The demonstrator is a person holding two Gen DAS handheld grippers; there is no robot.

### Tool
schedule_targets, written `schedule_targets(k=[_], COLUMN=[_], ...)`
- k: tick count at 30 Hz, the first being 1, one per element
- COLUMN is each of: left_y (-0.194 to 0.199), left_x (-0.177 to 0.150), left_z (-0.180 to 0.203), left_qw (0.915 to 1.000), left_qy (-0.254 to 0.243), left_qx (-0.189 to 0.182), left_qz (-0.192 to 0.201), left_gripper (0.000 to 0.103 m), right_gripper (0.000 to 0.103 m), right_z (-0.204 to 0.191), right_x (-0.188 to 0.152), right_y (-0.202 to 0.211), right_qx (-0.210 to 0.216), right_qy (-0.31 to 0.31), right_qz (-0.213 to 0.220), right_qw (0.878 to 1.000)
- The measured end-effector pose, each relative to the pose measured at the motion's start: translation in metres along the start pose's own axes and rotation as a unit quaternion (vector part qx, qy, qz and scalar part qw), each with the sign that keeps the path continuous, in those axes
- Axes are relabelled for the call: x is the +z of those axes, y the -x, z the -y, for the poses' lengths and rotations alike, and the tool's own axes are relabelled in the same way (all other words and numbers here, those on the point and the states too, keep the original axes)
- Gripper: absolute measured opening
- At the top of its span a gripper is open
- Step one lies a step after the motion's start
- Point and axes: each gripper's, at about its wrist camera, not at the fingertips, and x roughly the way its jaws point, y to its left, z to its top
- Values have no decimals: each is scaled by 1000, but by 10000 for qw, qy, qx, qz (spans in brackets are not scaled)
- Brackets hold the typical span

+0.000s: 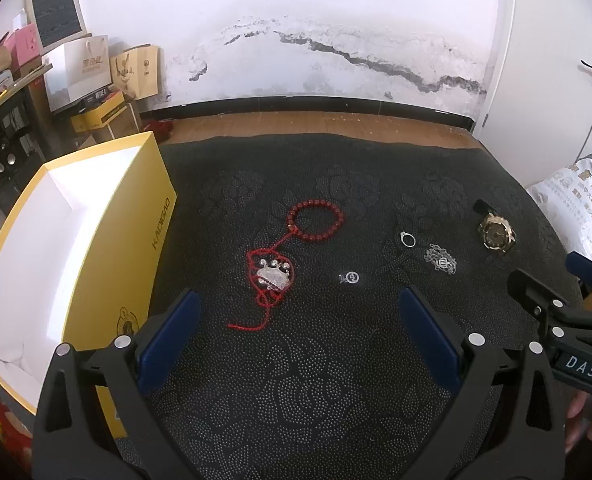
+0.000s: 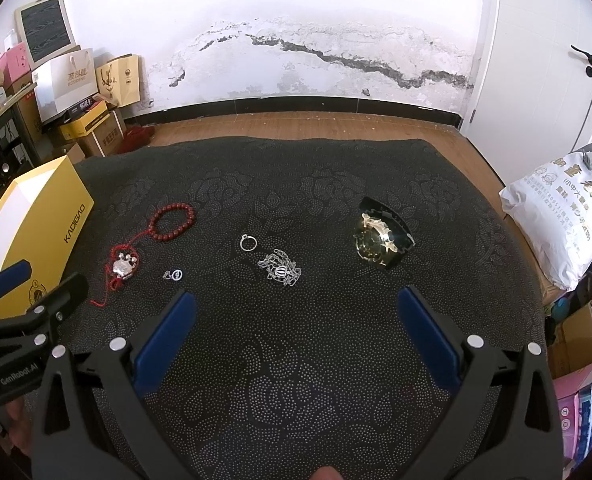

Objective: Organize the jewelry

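Dark dotted cloth (image 1: pixel 336 360), floral pattern, covers the work surface; all jewelry lies on it.

Left gripper (image 1: pixel 300 300): jaws wide apart, blue pads, holding nothing, hovering over the cloth at the 6 o'clock edge of its own view.
Right gripper (image 2: pixel 296 300): jaws likewise wide, empty, at 6 o'clock in its view.

Yellow box (image 1: pixel 108 240): open, white interior, at 9 o'clock on the cloth's left side.
Red bead bracelet (image 1: pixel 316 220): near centre, toward 12 o'clock.
Red cord with silver pendant (image 1: pixel 272 276): just beside the bracelet at its 7 o'clock, the cord running up to the beads.
Small silver charm (image 1: pixel 350 278): lone, at the pendant's 3 o'clock.
Silver ring (image 2: pixel 248 243): at 11 o'clock from the chain.
Silver chain (image 2: pixel 281 269): heaped, near the ring.
Gold-faced watch (image 2: pixel 380 236): black strap, at 3 o'clock of the chain, well apart.
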Motion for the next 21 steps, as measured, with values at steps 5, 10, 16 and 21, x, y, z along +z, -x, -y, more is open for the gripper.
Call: schedule_targets(k=[5, 10, 16, 21], left_y=[0, 0, 0, 0], left_x=[-1, -1, -2, -1], left_z=[-1, 1, 3, 2], left_qw=[10000, 10000, 10000, 10000], left_qy=[7, -8, -26, -9], left_qx=[6, 7, 8, 39], left_qz=[3, -1, -15, -2], left_gripper=[97, 97, 97, 97], right_gripper=[98, 98, 98, 98], right_z=[0, 0, 0, 1], right_x=[1, 1, 0, 0], right_y=[0, 0, -1, -1], right_qx=[1, -1, 29, 23], right_qy=[4, 6, 4, 19], right_qz=[-1, -4, 15, 20], right_qw=[10000, 10000, 10000, 10000])
